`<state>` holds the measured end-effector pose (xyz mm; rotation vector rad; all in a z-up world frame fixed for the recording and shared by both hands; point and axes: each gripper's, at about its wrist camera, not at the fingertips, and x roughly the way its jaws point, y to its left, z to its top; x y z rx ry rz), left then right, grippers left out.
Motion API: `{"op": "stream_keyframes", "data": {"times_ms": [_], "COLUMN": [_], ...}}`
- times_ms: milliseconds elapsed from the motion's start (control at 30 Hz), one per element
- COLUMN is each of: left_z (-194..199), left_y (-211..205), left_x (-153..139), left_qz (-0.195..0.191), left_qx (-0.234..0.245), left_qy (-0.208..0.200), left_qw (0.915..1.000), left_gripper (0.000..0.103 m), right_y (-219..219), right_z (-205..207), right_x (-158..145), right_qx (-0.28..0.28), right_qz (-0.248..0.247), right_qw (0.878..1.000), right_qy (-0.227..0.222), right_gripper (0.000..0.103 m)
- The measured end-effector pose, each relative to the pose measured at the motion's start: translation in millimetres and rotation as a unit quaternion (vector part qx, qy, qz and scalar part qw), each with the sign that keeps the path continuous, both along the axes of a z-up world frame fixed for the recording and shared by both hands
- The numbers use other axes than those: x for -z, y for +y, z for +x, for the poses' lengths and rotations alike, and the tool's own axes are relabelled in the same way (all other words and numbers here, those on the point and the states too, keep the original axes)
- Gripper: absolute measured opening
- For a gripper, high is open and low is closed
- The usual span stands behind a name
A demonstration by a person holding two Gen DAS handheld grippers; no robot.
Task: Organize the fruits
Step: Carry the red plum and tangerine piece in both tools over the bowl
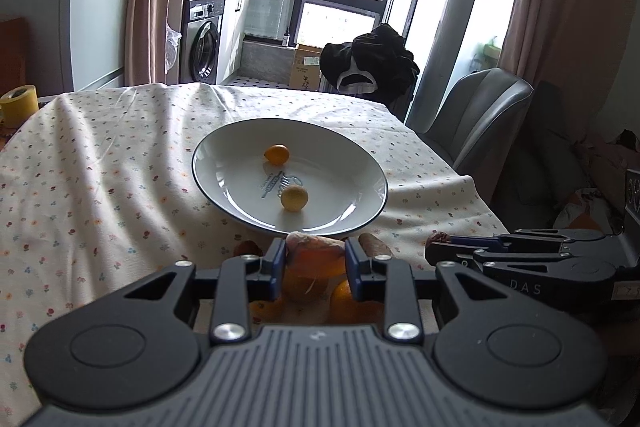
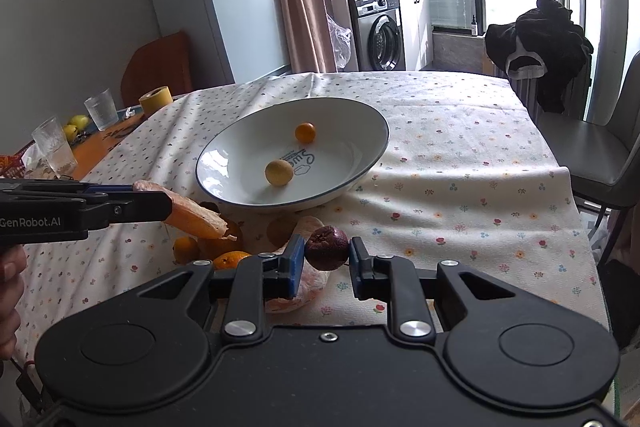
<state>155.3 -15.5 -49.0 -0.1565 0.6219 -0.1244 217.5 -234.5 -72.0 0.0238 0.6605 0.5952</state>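
Note:
A white plate (image 1: 340, 163) (image 2: 248, 131) sits mid-table on the flowered cloth, holding a small orange fruit (image 1: 277, 153) (image 2: 305, 132) and a pale yellow fruit (image 1: 294, 198) (image 2: 279, 172). My left gripper (image 1: 316, 251) (image 2: 160, 203) is shut on the rim of a thin translucent plastic bag (image 1: 316, 247) (image 2: 196, 215), lifting it just before the plate's near edge. Oranges (image 1: 348, 301) (image 2: 230, 259) lie in the bag beneath. My right gripper (image 2: 326, 253) (image 1: 440, 247) is shut on a dark, wrinkled red-brown fruit (image 2: 327, 247) (image 1: 438, 238), held above the cloth to the right of the bag.
Two drinking glasses (image 2: 100, 109), a yellow tape roll (image 2: 156, 98) and green-yellow fruits (image 2: 76, 125) stand at the table's far left. A grey chair (image 1: 476, 119) (image 2: 596, 155) stands by the right table edge. A black garment (image 2: 540, 47) hangs on a chair beyond the table.

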Motion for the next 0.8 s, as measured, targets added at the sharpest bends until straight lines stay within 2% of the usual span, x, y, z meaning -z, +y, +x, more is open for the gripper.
{"op": "stream_keyframes", "data": {"times_ms": [800], "left_z": [15.3], "left_y": [24.2], "left_x": [-28.0], "left_qz": [0.015], "left_qx": [-0.025], "left_qy": [-0.034], "left_qw": [0.999], "left_gripper": [0.029], "right_y": [20.1], "right_z": [21.2], "right_x": [-17.8], "right_qx": [-0.015], "right_qz": [0.012], "right_qw": [1.0], "right_qy": [-0.022], "right_gripper": [0.022]}}
